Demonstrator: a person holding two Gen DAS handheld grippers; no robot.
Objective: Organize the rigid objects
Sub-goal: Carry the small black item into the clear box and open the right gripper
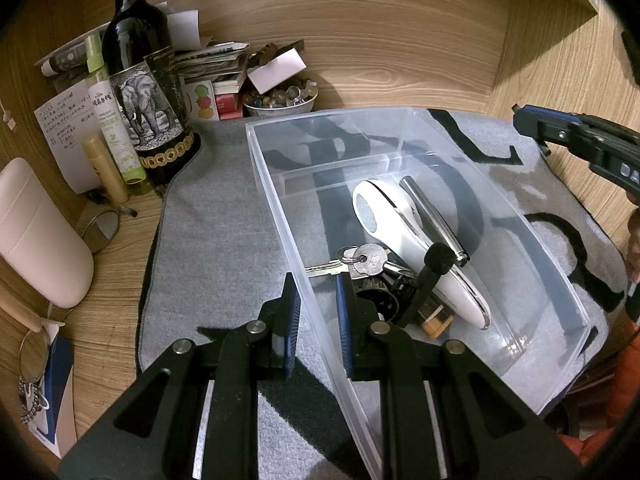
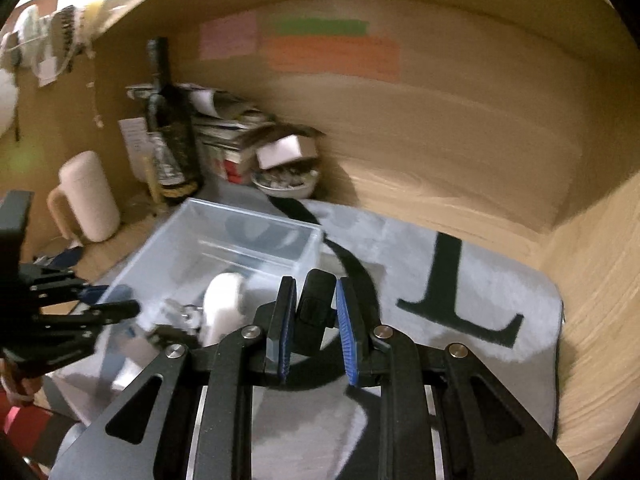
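Wood-grain table [image 1: 400, 60] under a grey mat [image 1: 208, 208]: at left, the left gripper [image 1: 318, 316] has its fingers pinching the clear bin's [image 1: 560, 280] near wall; inside lie keys [image 1: 360, 258] and a white tool [image 1: 396, 224]; at right, the right gripper [image 2: 316, 328] pinches a small black object [image 2: 316, 304] above the mat

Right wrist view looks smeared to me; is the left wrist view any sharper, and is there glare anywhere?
Left wrist view: sharp, keys readable, fisheye bends the clear box, mild glare on its near corner. Right wrist view: motion-blurred throughout, wall notes unreadable.
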